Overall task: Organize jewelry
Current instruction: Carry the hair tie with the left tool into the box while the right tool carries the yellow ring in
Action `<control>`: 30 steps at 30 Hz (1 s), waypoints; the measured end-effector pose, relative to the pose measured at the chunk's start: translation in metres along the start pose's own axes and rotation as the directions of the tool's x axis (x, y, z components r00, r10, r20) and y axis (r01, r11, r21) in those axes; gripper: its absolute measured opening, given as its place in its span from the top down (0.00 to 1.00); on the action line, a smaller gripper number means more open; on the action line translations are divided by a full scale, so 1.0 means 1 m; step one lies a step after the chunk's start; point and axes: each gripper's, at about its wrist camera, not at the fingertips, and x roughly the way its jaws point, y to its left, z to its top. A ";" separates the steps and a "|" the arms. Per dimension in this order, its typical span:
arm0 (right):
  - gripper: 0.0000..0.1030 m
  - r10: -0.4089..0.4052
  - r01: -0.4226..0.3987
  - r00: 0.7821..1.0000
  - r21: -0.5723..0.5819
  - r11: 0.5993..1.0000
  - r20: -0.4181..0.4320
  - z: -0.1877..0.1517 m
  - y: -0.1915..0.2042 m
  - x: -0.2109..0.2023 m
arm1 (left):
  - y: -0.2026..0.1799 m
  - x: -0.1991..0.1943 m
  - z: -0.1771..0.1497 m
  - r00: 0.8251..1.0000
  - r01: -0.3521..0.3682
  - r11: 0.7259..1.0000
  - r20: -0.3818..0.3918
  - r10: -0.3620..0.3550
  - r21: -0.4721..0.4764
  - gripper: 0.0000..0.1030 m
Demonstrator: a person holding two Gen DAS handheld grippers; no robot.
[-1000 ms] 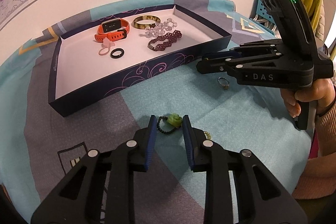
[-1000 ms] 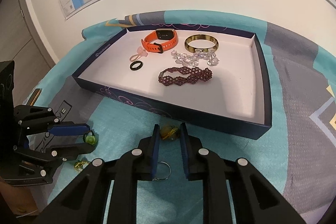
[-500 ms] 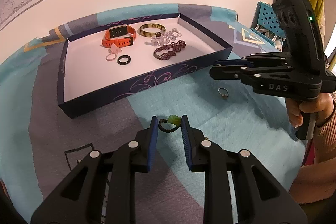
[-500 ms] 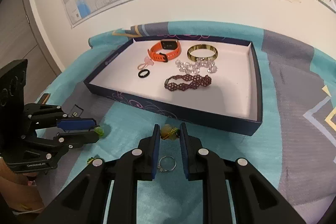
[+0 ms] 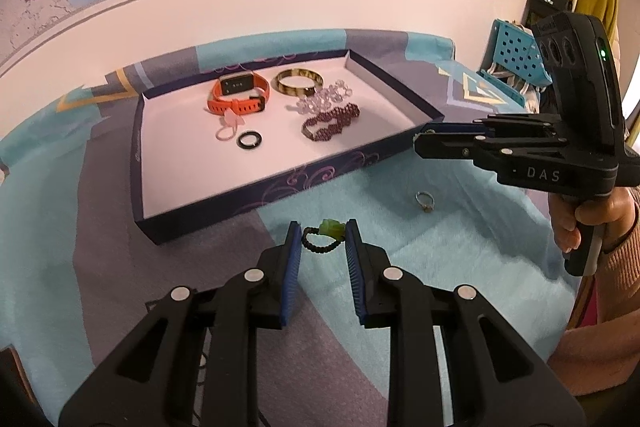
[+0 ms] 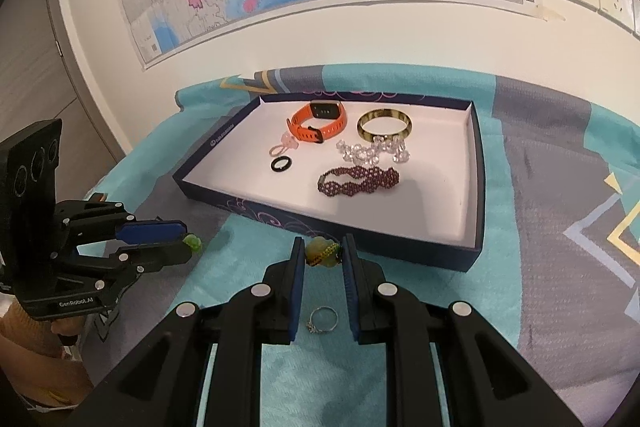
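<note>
I hold both tools above the teal and grey patterned blanket (image 5: pixel 460 267), short of the dark navy tray with a white floor (image 5: pixel 248 199).

Left gripper (image 5: pixel 320 241): its blue-padded fingers close on a small ring of black beads with a green carved flower (image 5: pixel 326 237), pinched at their very tips. Right gripper (image 6: pixel 322 253): it grips an amber-and-green beaded piece on yellow cord (image 6: pixel 322 253), again only at the tips. A thin silver ring with a small stone (image 6: pixel 322 319) lies loose on the blanket beneath the right tool.

Already in the tray: an orange strap watch (image 5: pixel 238 95), a tortoiseshell bangle (image 5: pixel 299 81), a clear crystal bead bracelet (image 5: pixel 324 98), a dark red woven bead bracelet (image 5: pixel 330 123), a plain black ring (image 5: pixel 249 139) and a pale pink ring (image 5: pixel 229 126).

Risks, as I judge them:
- Both grips are shallow, so a jolt could drop either piece, which would be hard to spot in the deep pile.
- The two tools converge on one tray and could collide over its near wall.
- A low carry could catch that wall.
- A release onto the crowded far end could tangle the bracelets.

Not verifiable: how much of each piece sits between the pads, and the right-hand piece's full shape. The blanket near the left tool's base is hidden.
</note>
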 end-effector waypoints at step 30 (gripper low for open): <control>0.84 0.019 -0.019 1.000 -0.012 1.000 -0.005 0.033 -0.003 0.027 | 0.023 0.011 0.046 0.998 -0.037 0.999 0.056 0.038 -0.027 0.78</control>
